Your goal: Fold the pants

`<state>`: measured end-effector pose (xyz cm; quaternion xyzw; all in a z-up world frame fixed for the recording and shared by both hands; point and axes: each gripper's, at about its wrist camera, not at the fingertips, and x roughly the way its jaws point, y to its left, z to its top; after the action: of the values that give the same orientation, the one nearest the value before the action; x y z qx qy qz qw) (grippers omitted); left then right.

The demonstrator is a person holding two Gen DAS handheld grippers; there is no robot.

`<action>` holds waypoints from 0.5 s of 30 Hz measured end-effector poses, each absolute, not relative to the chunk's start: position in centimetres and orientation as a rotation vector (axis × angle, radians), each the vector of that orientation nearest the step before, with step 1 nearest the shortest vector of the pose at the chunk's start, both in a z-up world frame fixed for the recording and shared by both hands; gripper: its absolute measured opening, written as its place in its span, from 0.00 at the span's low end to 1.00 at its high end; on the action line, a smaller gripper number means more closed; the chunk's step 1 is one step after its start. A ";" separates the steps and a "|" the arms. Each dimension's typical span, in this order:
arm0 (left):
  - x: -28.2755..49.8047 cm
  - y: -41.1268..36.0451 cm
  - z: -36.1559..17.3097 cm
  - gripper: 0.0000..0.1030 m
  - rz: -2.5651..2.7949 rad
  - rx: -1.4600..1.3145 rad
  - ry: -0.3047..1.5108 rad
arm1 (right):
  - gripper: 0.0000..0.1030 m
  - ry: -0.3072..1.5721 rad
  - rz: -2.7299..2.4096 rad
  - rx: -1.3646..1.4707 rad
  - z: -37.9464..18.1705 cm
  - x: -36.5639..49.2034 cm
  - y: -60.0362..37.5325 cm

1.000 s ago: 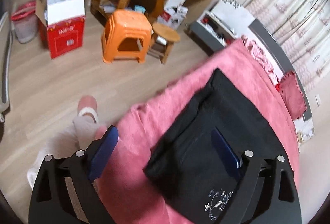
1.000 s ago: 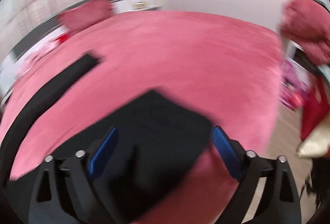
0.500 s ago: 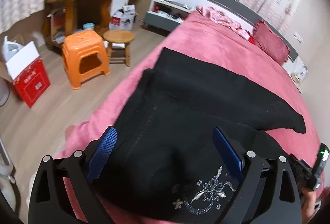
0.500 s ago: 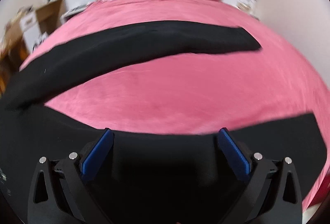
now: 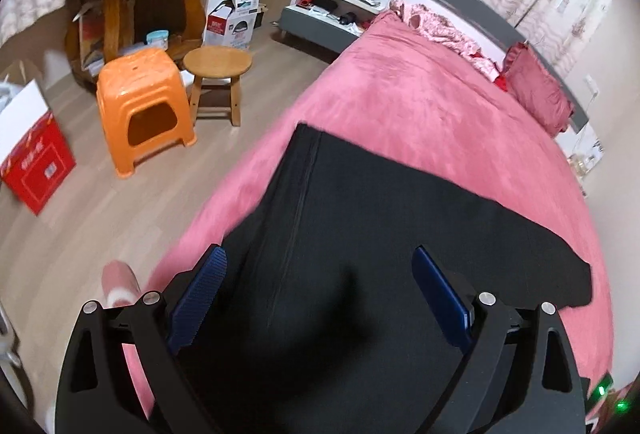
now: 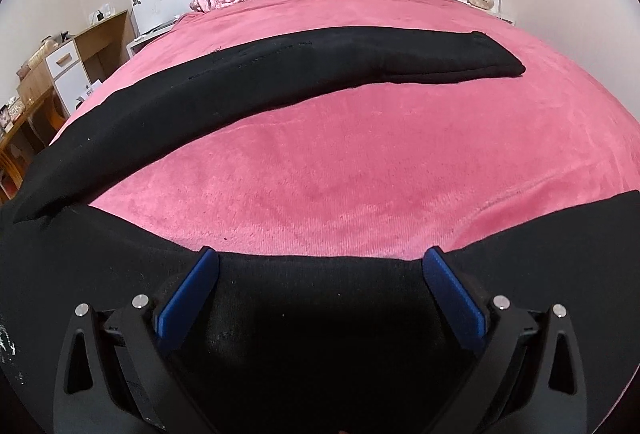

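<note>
Since half a second ago, both views are settling: the left camera is now tilting so that more of the pink bed [image 5: 432,114] and less of the waistband print is showing, while the right camera is looking at nearly the same scene. I am holding the left gripper [image 5: 320,294] with its jaws spread wide, nothing between them, over the black pants [image 5: 360,234]. I am holding the right gripper [image 6: 320,286] likewise spread wide and gripping nothing, over one trouser leg near the bed edge. The pants are lying flat on the bed (legs splayed apart, pink cover showing between them). Beside the bed, an orange stool [image 5: 144,106] is standing just beside a round wooden stool [image 5: 218,66].
</note>
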<state>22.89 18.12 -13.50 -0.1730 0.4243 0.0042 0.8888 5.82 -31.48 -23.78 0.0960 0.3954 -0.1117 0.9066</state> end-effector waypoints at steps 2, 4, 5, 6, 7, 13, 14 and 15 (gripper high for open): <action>25.0 18.2 -13.6 0.90 0.000 -0.350 0.884 | 0.98 0.812 -0.223 0.212 -23.8 5.7 -31.7; 27.5 18.4 -13.9 0.90 0.015 -0.349 0.893 | 0.98 0.810 -0.221 0.218 -23.8 5.6 -31.7; 28.6 18.6 -14.1 0.90 0.010 -0.354 0.897 | 0.98 0.809 -0.223 0.215 -23.8 5.6 -31.7; 29.4 18.8 -14.3 0.90 0.008 -0.360 0.902 | 0.98 0.809 -0.224 0.213 -23.8 5.5 -31.6; 30.7 19.0 -14.7 0.90 0.023 -0.370 0.917 | 0.98 0.808 -0.224 0.213 -23.9 5.5 -31.6; 34.8 19.9 -16.8 0.90 0.065 -0.412 0.971 | 0.98 0.805 -0.225 0.219 -24.0 5.6 -31.6; 35.4 19.9 -17.1 0.90 0.075 -0.403 0.974 | 0.98 0.804 -0.225 0.219 -24.1 5.5 -31.6; 36.0 19.9 -17.5 0.90 0.093 -0.388 0.975 | 0.98 0.803 -0.226 0.220 -24.1 5.5 -31.5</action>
<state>36.04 19.93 -17.48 -0.1853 0.4654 0.0444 0.8644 5.53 -31.53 -24.10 0.1066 0.3893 -0.1095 0.9084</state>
